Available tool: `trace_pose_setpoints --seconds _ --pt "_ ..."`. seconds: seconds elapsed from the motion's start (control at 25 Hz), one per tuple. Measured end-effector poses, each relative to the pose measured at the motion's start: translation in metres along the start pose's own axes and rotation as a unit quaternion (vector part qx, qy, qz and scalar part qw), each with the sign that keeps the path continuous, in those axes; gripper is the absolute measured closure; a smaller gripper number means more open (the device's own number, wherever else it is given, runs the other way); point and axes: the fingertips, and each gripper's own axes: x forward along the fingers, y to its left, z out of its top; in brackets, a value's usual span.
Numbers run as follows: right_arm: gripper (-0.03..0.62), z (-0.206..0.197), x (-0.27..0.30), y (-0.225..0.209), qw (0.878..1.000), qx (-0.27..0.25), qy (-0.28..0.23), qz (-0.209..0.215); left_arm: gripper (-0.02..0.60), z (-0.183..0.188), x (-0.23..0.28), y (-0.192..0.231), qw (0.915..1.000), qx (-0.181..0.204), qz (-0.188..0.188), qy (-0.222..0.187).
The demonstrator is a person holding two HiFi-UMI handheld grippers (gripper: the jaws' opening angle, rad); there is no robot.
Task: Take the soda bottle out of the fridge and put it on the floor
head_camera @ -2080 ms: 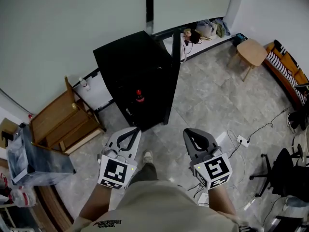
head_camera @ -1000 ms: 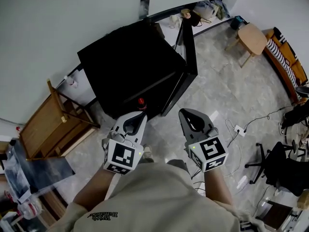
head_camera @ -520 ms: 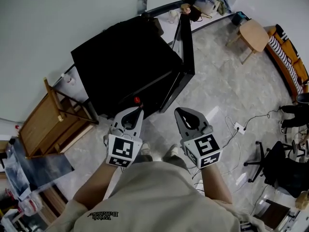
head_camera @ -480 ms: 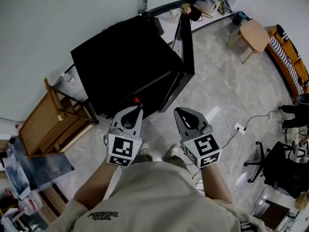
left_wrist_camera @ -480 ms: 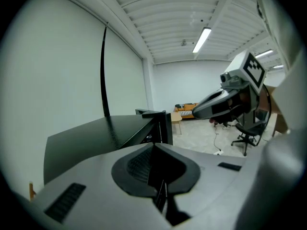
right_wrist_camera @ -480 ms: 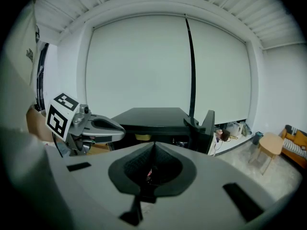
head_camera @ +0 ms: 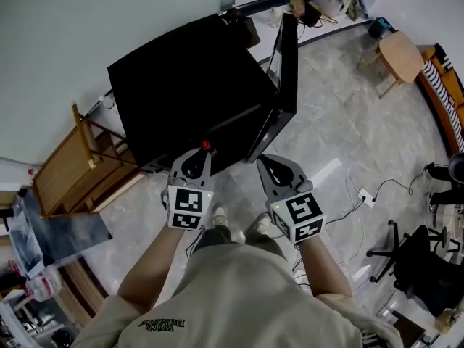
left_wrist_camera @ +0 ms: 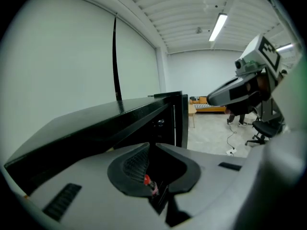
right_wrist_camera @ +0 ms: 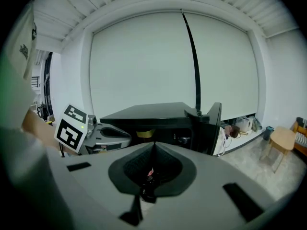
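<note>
The black fridge [head_camera: 188, 78] stands with its door [head_camera: 288, 56] swung open to the right. Low in its opening I see the soda bottle's red cap [head_camera: 205, 145]. My left gripper [head_camera: 202, 152] is shut and empty, its tip just below the cap in the head view. The right gripper [head_camera: 262, 159] is shut and empty too, just in front of the door's lower edge. In the left gripper view the bottle [left_wrist_camera: 147, 180] shows through the gap behind the closed fingertips [left_wrist_camera: 144, 150]. The right gripper view shows the bottle [right_wrist_camera: 149, 173] the same way, with the left gripper [right_wrist_camera: 112, 137] to its left.
A wooden rack [head_camera: 80, 158] stands left of the fridge. A round stool [head_camera: 401, 53] and an orange sofa [head_camera: 449, 78] are at the far right. A power strip with cables [head_camera: 362, 194] and an office chair [head_camera: 417, 267] lie on the marble floor to the right.
The person has stepped closer to the fridge. Both shut grippers have moved forward toward its open front, the left tip now just below the bottle's red cap.
</note>
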Motion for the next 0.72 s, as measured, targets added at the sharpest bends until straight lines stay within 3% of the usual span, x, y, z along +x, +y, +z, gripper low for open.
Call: trace_pose_setpoints --seconds 0.04,0.12,0.16,0.44,0.72 --pt "0.597 -0.002 0.004 -0.002 1.0 -0.003 0.002 0.002 0.566 -0.003 0.005 0.0 1.0 -0.001 0.001 0.002" --pt "0.597 -0.009 0.012 -0.007 1.0 -0.009 0.008 0.005 0.477 -0.009 0.016 0.001 1.0 -0.002 0.005 0.008" --pt "0.597 -0.012 0.016 -0.008 1.0 -0.012 0.012 0.008 0.462 -0.014 0.022 0.002 0.9999 -0.003 0.011 0.011" --pt "0.597 -0.04 0.041 -0.015 0.999 -0.016 0.035 0.02 0.408 -0.049 0.061 0.01 0.998 0.013 0.042 0.045" --pt "0.597 -0.06 0.059 -0.015 0.998 -0.006 0.052 0.026 0.403 -0.077 0.093 0.021 0.9973 -0.012 0.046 0.056"
